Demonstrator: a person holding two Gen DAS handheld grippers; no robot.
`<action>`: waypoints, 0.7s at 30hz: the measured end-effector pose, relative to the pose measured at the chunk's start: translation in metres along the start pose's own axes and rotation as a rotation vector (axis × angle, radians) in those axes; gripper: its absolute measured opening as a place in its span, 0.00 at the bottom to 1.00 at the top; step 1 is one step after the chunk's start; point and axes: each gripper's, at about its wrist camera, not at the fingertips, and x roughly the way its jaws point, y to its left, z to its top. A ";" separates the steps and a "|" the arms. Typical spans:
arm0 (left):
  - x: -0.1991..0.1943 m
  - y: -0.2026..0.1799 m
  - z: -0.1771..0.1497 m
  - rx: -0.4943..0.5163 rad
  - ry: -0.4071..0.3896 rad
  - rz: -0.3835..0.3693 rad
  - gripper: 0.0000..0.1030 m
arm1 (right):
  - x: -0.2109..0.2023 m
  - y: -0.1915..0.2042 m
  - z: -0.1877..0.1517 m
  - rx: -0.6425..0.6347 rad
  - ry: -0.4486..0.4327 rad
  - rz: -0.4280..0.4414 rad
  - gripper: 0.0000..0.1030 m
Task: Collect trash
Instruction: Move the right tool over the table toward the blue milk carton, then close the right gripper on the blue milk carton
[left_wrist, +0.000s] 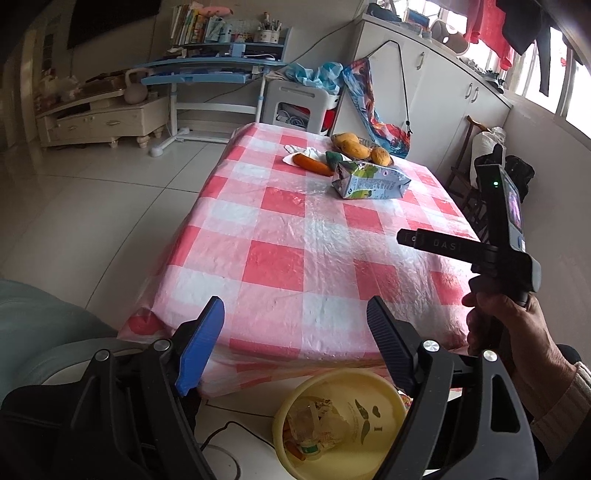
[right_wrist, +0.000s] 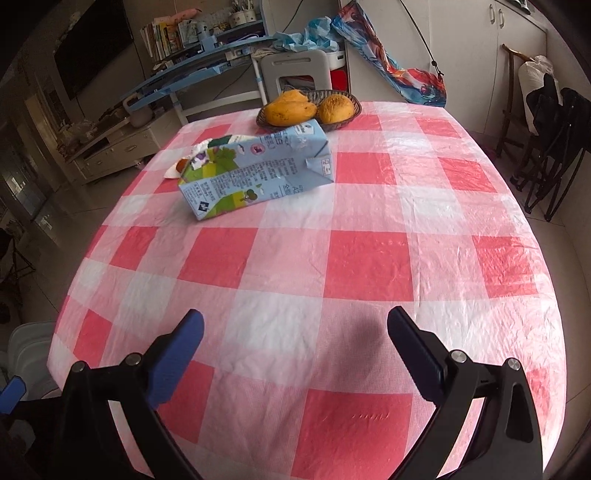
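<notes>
While both tongs stand apart with nothing between their fingers, the remaining trash sits out on the bench (right_wrist: 369, 258), which wears a red-and-white checked plastic cover. From the right wrist view, the crushed milk carton (right_wrist: 255, 170) lies on its side toward 11 o'clock, well ahead of the right tongs (right_wrist: 295, 328). Just behind it at 12 o'clock is a wicker basket (right_wrist: 347, 99) of mangoes (right_wrist: 290, 108), and a crumpled tissue (right_wrist: 173, 171) peeks out at the carton's left end.

In the left wrist view, the left tongs (left_wrist: 295, 317) hover over the bench's near edge, above a yellow bin (left_wrist: 369, 384) at 6 o'clock that already holds wrappers. A carrot (left_wrist: 312, 164) lies on the tissue at 12 o'clock, beside the carton.

Judging by this layout, the carton looks like the next pick for the right tongs. Its slack, dented walls could buckle or slip if squeezed near a corner. A reach that runs long could knock the basket and roll a mango. The thin cover could snag under a fingertip and drag everything. The carrot is easily mistaken for trash. Carrying the carton back, the two tongs could collide above the bin.
</notes>
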 end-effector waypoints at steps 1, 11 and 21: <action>0.000 0.003 0.000 -0.015 -0.001 0.005 0.74 | -0.004 0.001 0.003 0.009 -0.015 0.013 0.92; 0.007 0.023 0.002 -0.131 0.004 0.041 0.74 | 0.010 0.026 0.053 0.016 -0.086 0.093 0.92; 0.016 0.016 0.005 -0.116 0.029 0.021 0.74 | 0.065 0.030 0.100 0.084 -0.057 0.064 0.91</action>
